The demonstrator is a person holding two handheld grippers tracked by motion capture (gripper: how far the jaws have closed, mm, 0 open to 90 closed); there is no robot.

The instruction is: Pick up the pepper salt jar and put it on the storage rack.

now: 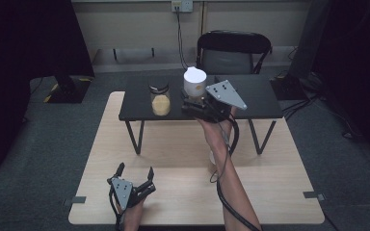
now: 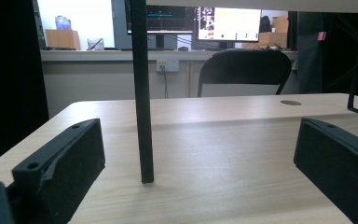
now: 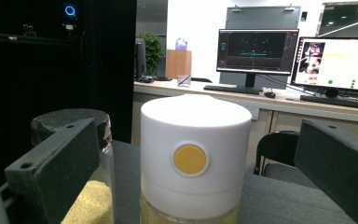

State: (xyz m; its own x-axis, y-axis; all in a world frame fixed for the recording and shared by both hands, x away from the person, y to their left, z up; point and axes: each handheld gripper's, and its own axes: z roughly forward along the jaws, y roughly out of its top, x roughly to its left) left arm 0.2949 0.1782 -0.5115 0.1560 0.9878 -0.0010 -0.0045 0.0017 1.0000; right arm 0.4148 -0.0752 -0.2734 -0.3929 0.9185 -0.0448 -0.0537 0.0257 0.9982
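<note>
High view: right gripper (image 1: pixel 192 107) at white-capped jar (image 1: pixel 194 83) on black shelf (image 1: pixel 260 98), beside grain jar (image 1: pixel 160 100); left gripper (image 1: pixel 135 172) on wooden table (image 1: pixel 183 192). Left gripper view: jaws wide apart, empty. Right gripper view: jaws spread either side of white-capped jar (image 3: pixel 195 163), not touching.

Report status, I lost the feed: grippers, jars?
Left gripper open, low on wooden table. Right gripper open around white-lidded jar on black shelf. Grain jar beside it.

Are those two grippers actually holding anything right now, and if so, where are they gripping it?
Nothing is held. The right gripper is open, its jaws standing either side of the white-lidded jar without touching it. The left gripper rests open on the wooden table.
</note>
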